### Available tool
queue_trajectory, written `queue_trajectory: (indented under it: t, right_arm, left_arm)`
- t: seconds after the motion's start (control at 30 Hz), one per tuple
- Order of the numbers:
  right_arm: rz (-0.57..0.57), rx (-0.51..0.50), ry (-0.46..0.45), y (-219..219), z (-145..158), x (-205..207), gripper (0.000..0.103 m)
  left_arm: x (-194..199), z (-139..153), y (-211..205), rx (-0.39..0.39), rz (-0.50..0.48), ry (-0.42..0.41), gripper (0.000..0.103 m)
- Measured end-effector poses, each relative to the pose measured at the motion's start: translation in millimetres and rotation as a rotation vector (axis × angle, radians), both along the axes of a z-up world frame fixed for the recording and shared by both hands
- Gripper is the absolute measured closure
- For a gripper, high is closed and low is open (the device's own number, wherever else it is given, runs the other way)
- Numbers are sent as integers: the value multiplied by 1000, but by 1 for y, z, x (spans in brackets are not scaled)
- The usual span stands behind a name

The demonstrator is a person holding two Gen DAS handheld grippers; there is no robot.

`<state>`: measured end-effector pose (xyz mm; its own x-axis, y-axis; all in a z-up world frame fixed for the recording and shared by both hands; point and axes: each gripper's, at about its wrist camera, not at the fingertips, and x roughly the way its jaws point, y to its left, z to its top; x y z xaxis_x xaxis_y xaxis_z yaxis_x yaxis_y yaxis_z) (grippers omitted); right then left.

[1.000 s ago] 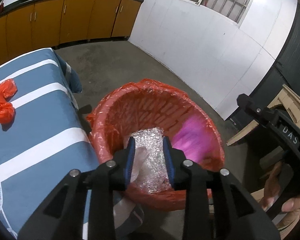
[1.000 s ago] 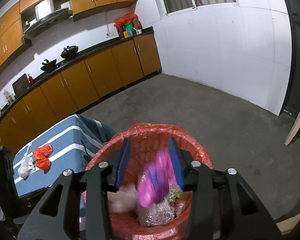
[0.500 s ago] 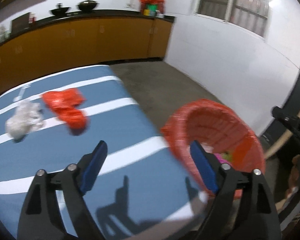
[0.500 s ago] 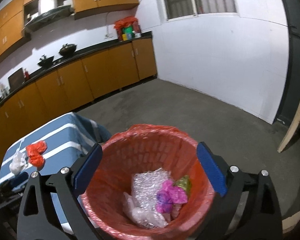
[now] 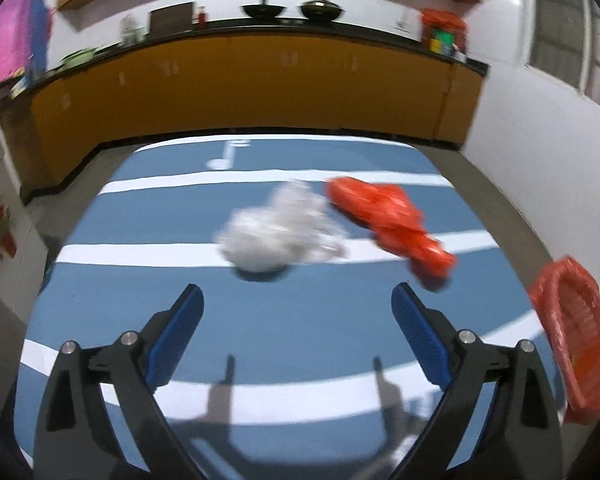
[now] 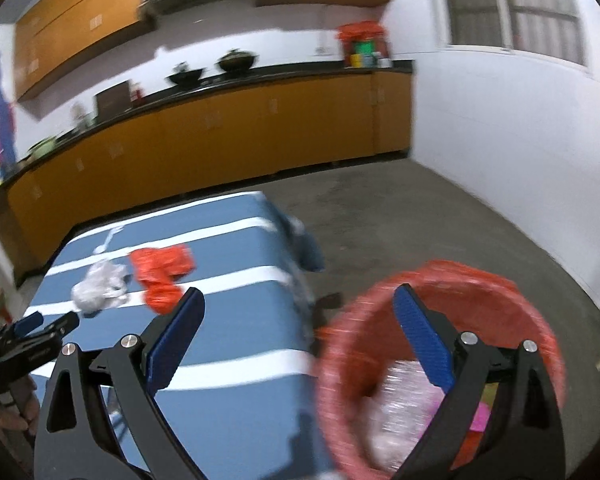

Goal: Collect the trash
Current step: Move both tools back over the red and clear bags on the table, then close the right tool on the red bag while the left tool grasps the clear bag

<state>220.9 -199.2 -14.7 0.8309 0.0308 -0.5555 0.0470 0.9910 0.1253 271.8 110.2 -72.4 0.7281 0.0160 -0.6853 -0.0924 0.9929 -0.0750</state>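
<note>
Both grippers, over the red-lined bin (image 6: 440, 364) 1 second ago, now face the blue striped table (image 5: 300, 336). 2 pieces of trash lie there just beside each other, a white crumpled bag (image 5: 276, 236) and a red crumpled bag (image 5: 392, 220), near the table's middle. Left gripper (image 5: 296, 312) has its jaws opening, nothing between them; right gripper (image 6: 298, 312) is spread wide and empty, partly over the bin.
</note>
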Motion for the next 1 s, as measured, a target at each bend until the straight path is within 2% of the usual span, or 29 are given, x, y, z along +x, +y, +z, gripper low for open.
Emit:
queue_trajectory:
  t: [0.13, 0.27, 0.4, 0.6, 0.77, 0.87, 0.93, 1.0]
  right_arm:
    - [93, 1, 23, 40, -7, 28, 8]
    - [175, 7, 52, 79, -21, 59, 8]
    - [219, -2, 97, 104, -37, 85, 16]
    - [259, -24, 163, 134, -57, 121, 25]
    - [280, -27, 202, 147, -68, 137, 26]
    - [291, -55, 231, 153, -75, 144, 38]
    - [304, -65, 270, 153, -81, 148, 54]
    - [307, -36, 298, 149, -84, 149, 59]
  left_arm:
    - [7, 2, 35, -16, 44, -19, 10]
    - [11, 4, 57, 28, 77, -53, 10]
    - [23, 0, 72, 67, 88, -37, 10]
    - [38, -6, 80, 44, 92, -33, 10]
    - [48, -10, 78, 27, 73, -31, 10]
    - [51, -11, 74, 51, 58, -26, 10]
    - [53, -11, 68, 71, 44, -27, 10]
    - [54, -11, 64, 71, 25, -20, 10]
